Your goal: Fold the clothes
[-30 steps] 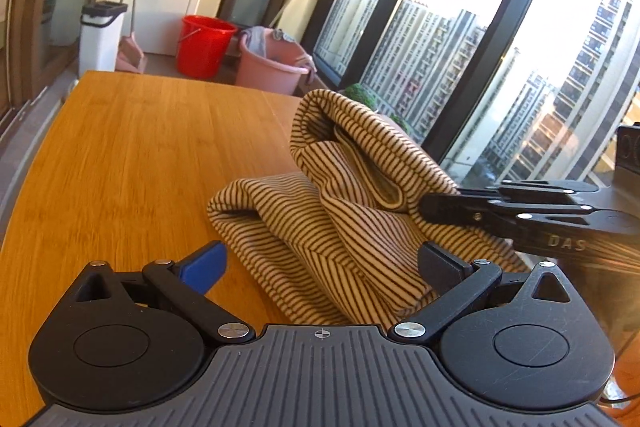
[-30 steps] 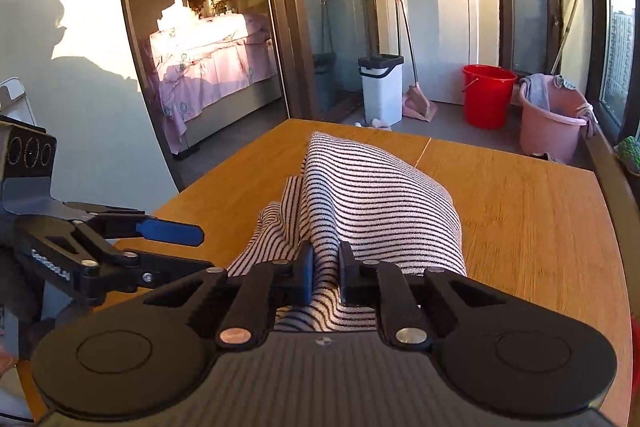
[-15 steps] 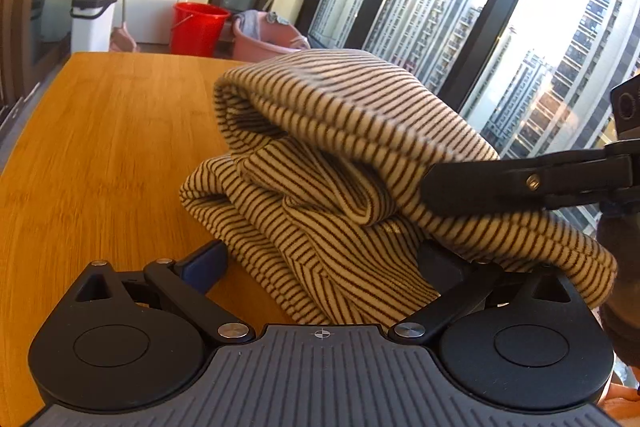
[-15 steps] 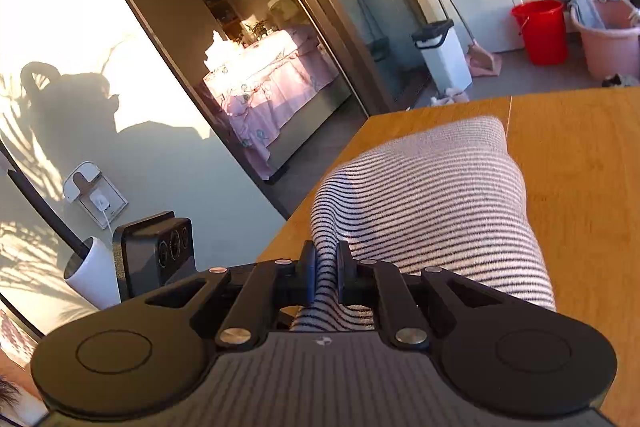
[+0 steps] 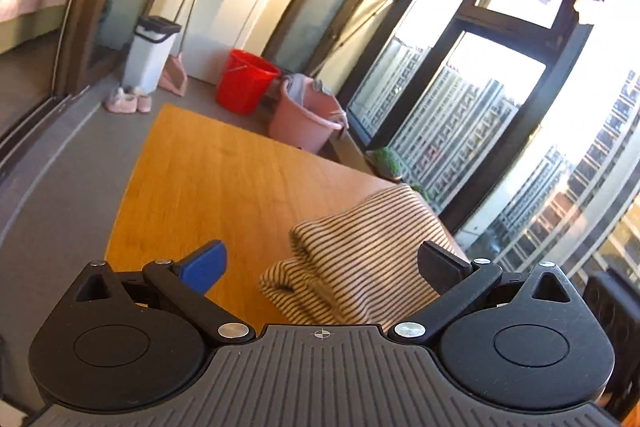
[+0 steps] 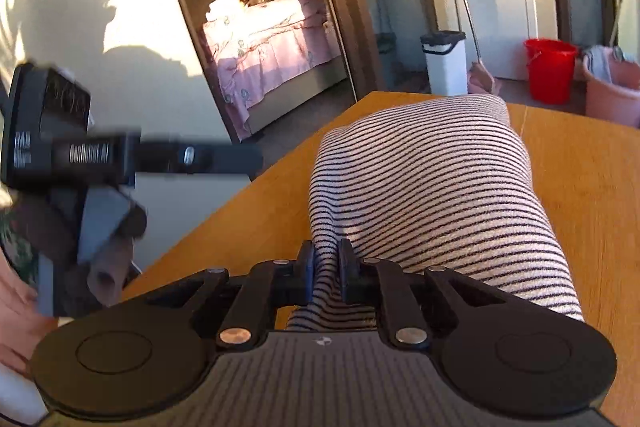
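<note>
A striped garment [image 5: 360, 259] lies folded in a thick roll on the wooden table [image 5: 224, 183]. In the left wrist view my left gripper [image 5: 322, 265] is open, its blue pad to the left and its black pad at the right, raised above the near end of the roll without gripping it. In the right wrist view my right gripper [image 6: 323, 267] is shut on a fold of the striped garment [image 6: 432, 187] at its near end. The left gripper's body [image 6: 80, 155] shows blurred at the left, off the table's edge.
A white bin [image 5: 150, 53], a red bucket [image 5: 244, 83] and a pink tub [image 5: 304, 119] stand on the floor beyond the table's far end. Tall windows [image 5: 480, 99] run along the right. A bedroom doorway with a pink bed [image 6: 272, 47] lies to the left.
My left gripper has lifted and pulled back from the garment, tilting its view. The right gripper stays shut on the cloth, which now lies as a roll on the table.
</note>
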### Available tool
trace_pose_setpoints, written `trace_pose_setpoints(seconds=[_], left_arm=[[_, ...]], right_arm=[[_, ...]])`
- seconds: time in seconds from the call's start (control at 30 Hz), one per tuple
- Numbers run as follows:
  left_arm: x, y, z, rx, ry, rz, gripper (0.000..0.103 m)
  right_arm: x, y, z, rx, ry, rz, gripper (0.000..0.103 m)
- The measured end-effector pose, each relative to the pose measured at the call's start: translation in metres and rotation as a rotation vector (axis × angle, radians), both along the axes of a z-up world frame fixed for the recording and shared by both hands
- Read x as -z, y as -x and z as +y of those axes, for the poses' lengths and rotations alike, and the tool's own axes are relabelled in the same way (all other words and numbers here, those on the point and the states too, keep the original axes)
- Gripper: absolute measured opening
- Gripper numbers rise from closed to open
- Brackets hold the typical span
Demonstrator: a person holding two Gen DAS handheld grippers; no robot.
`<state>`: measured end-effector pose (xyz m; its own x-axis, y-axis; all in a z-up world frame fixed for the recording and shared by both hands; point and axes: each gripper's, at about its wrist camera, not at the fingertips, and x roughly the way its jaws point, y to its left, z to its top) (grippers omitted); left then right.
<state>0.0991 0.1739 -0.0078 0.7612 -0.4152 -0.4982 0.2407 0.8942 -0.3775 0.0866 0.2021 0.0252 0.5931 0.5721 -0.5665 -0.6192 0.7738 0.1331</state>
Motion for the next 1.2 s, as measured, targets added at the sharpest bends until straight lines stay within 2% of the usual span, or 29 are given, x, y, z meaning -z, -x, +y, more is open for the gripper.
trace_pose_setpoints(seconds=[0.07, 0.13, 0.17, 0.23, 0.3, 0.37, 0.43, 0.5, 0.6, 0.67, 0.73, 0.87, 0.93, 1.0, 1.07, 1.17, 1.2], left_arm=[[0.002, -0.006, -0.010, 0.007, -0.014, 0.015, 0.103], [0.005, -0.012, -0.021, 0.014, -0.044, 0.031, 0.103], [0.011, -0.014, -0.027, 0.021, -0.114, 0.038, 0.103], [0.020, -0.016, -0.034, 0.038, -0.188, 0.022, 0.103], [0.020, -0.017, -0.034, 0.042, -0.186, 0.019, 0.103], [0.020, -0.018, -0.038, 0.050, -0.203, 0.010, 0.103], [0.020, -0.018, -0.041, 0.056, -0.220, 0.001, 0.103], [0.020, -0.018, -0.041, 0.060, -0.223, -0.001, 0.103], [0.022, -0.017, -0.039, 0.063, -0.216, 0.002, 0.103], [0.022, -0.017, -0.038, 0.064, -0.209, 0.004, 0.103], [0.023, -0.017, -0.036, 0.066, -0.204, 0.005, 0.103], [0.025, -0.017, -0.032, 0.068, -0.191, 0.012, 0.103], [0.027, -0.015, -0.028, 0.063, -0.183, 0.017, 0.103], [0.026, -0.012, -0.022, 0.060, -0.170, 0.025, 0.103], [0.023, -0.006, -0.016, 0.057, -0.167, 0.017, 0.103], [0.013, 0.008, -0.006, 0.043, -0.146, -0.016, 0.103], [0.011, 0.010, 0.000, 0.033, -0.134, -0.022, 0.103]], right_arm=[[0.004, 0.019, 0.023, -0.041, 0.125, -0.116, 0.017], [0.007, 0.033, 0.040, -0.070, 0.204, -0.189, 0.025], [0.008, 0.039, 0.045, -0.083, 0.240, -0.224, 0.028], [0.007, 0.047, 0.045, -0.120, 0.267, -0.261, 0.037], [-0.001, 0.048, 0.032, -0.165, 0.222, -0.208, 0.047], [-0.013, 0.050, 0.012, -0.188, 0.168, -0.178, 0.051], [-0.028, 0.046, -0.016, -0.170, 0.080, -0.109, 0.056], [-0.045, 0.031, -0.051, -0.109, -0.061, -0.027, 0.061], [-0.058, 0.004, -0.104, 0.054, -0.258, 0.040, 0.070], [-0.052, -0.027, -0.131, 0.158, -0.348, 0.065, 0.072], [-0.040, -0.059, -0.133, 0.195, -0.396, 0.119, 0.073], [-0.004, -0.110, -0.118, 0.179, -0.440, 0.295, 0.073], [0.011, -0.123, -0.117, 0.155, -0.498, 0.390, 0.065], [0.010, -0.117, -0.112, 0.161, -0.460, 0.373, 0.059], [-0.002, -0.096, -0.089, 0.160, -0.318, 0.265, 0.057], [-0.012, -0.060, -0.041, 0.143, -0.043, 0.059, 0.054], [-0.011, -0.048, -0.032, 0.141, -0.004, 0.024, 0.053]])
